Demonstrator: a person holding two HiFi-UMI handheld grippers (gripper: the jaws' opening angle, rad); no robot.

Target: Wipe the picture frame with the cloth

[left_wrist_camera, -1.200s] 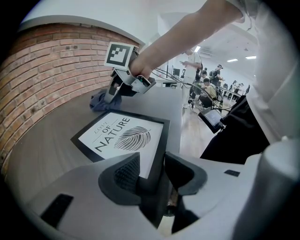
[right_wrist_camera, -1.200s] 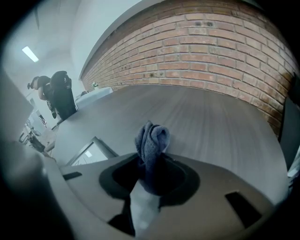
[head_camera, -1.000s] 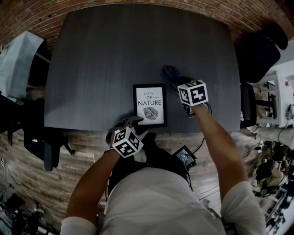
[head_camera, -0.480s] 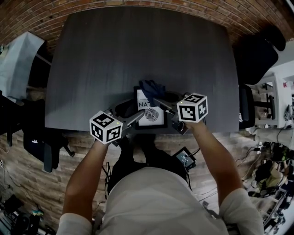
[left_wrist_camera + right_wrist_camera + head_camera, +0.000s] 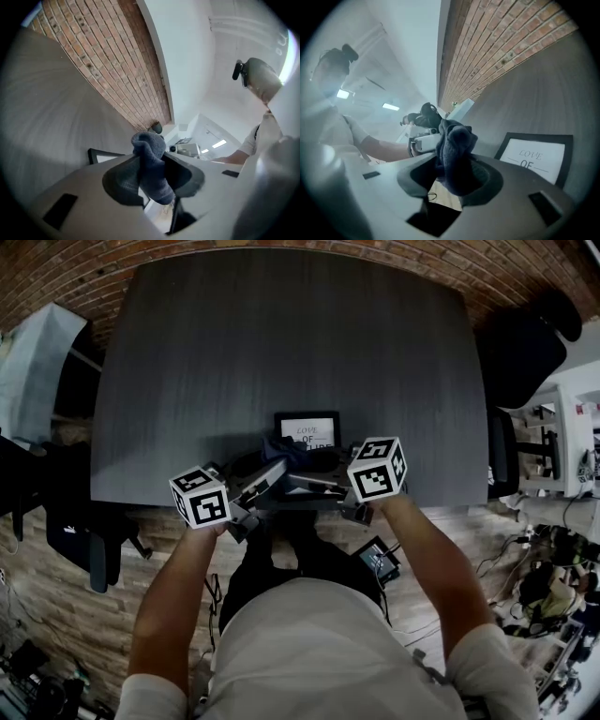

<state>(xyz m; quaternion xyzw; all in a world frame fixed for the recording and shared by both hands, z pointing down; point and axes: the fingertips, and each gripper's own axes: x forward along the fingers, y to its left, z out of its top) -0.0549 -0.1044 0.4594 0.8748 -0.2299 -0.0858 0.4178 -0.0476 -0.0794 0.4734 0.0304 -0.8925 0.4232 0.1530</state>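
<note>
- Left gripper (image 5: 151, 175) is clamped on the cloth (image 5: 149, 147); its jaws have just been closing, and the bunched blue-grey fabric sticks up from between them.
- Right gripper (image 5: 451, 177) has the same cloth sitting between its jaws, which have just been opening and stand wide, so the grip looks let go.
- Head view: both grippers point inward with tips nearly meeting and the cloth bridging them.
- Picture frame (image 5: 306, 429) lies flat on the table (image 5: 281, 343), just beyond both sets of fingertips. Its near half is hidden under the grippers and cloth.
- Right gripper view: frame sits off to the right of the jaws and past them, with "LOVE OF" readable.
- Left gripper view: one black corner of the frame peeks out left of the jaws.
- Change from a second ago:
  - Right gripper was alone with the cloth, out by the frame's far right corner.
  - Left gripper was at the near table edge by the frame's near left corner, with no cloth.
  - Right gripper is now pulled back toward the person and swung left; left gripper has lifted and turned inward to meet it.
  - Cloth is now shared between the two sets of jaws instead of with the right only.
  - Frame keeps the same spot on the table. It was fully visible then.
</note>
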